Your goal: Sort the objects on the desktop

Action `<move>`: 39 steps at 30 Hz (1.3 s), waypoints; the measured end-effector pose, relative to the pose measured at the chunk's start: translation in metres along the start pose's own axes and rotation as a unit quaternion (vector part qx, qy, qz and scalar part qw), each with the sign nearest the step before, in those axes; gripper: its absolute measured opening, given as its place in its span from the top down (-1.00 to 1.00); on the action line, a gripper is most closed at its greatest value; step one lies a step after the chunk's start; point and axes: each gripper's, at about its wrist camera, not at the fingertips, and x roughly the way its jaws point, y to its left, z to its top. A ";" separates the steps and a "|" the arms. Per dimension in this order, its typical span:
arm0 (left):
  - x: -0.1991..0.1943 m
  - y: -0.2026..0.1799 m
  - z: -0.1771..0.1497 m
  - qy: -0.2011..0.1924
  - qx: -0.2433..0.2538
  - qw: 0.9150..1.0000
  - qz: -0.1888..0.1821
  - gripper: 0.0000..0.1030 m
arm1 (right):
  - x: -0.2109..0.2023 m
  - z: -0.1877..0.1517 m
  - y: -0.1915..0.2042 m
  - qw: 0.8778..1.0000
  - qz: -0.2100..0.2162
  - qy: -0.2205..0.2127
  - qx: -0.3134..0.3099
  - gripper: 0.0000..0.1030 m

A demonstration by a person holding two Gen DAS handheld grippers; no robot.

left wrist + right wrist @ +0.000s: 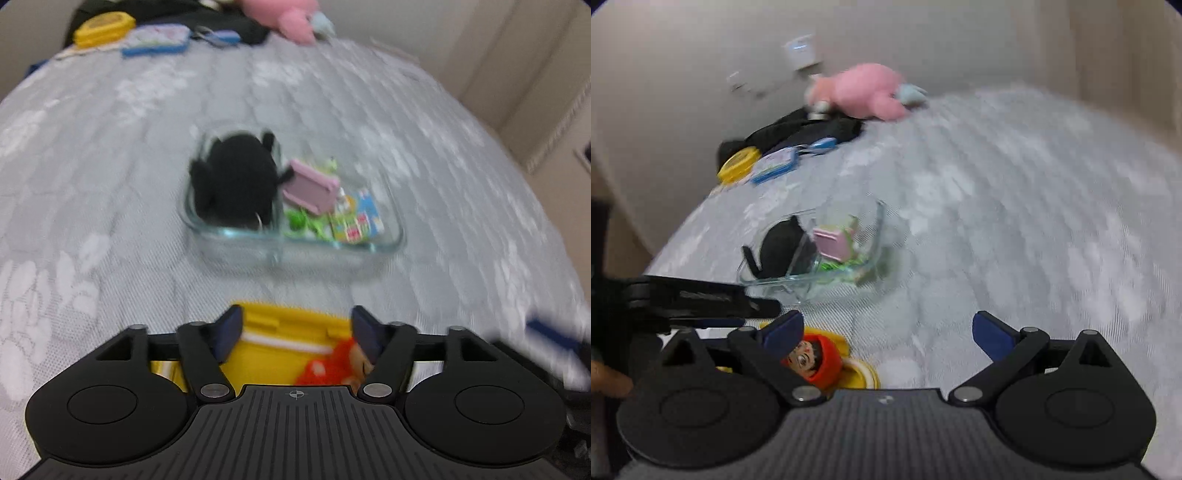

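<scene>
Your left tool (pixel 295 334) open over red-hooded figure (pixel 334 363) in yellow box (pixel 273 332); right tool (pixel 888 334) open, empty; figure may tip out if nudged

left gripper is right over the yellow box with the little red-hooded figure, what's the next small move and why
Probably lower the left gripper a little further and close on the red-hooded figure. Its jaws stand open with nothing pressed between the pads, and the figure lies in the yellow box just beneath them, not yet in the glass dish.
</scene>
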 end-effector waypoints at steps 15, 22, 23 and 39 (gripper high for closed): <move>-0.018 0.019 0.006 0.028 0.023 0.985 -0.168 -0.82 | 0.135 0.141 0.082 0.959 -0.013 0.166 -0.227 0.24; 0.001 0.068 0.015 0.053 -0.097 0.984 -0.142 -0.82 | 0.183 0.121 0.111 0.917 -0.017 0.206 -0.341 0.29; 0.001 0.066 0.015 0.051 -0.092 0.983 -0.149 -0.82 | 0.190 0.117 0.114 0.912 -0.019 0.207 -0.353 0.27; 0.017 0.069 0.014 0.076 -0.097 0.983 -0.137 -0.84 | 0.170 0.144 0.057 0.972 0.059 0.220 -0.052 0.56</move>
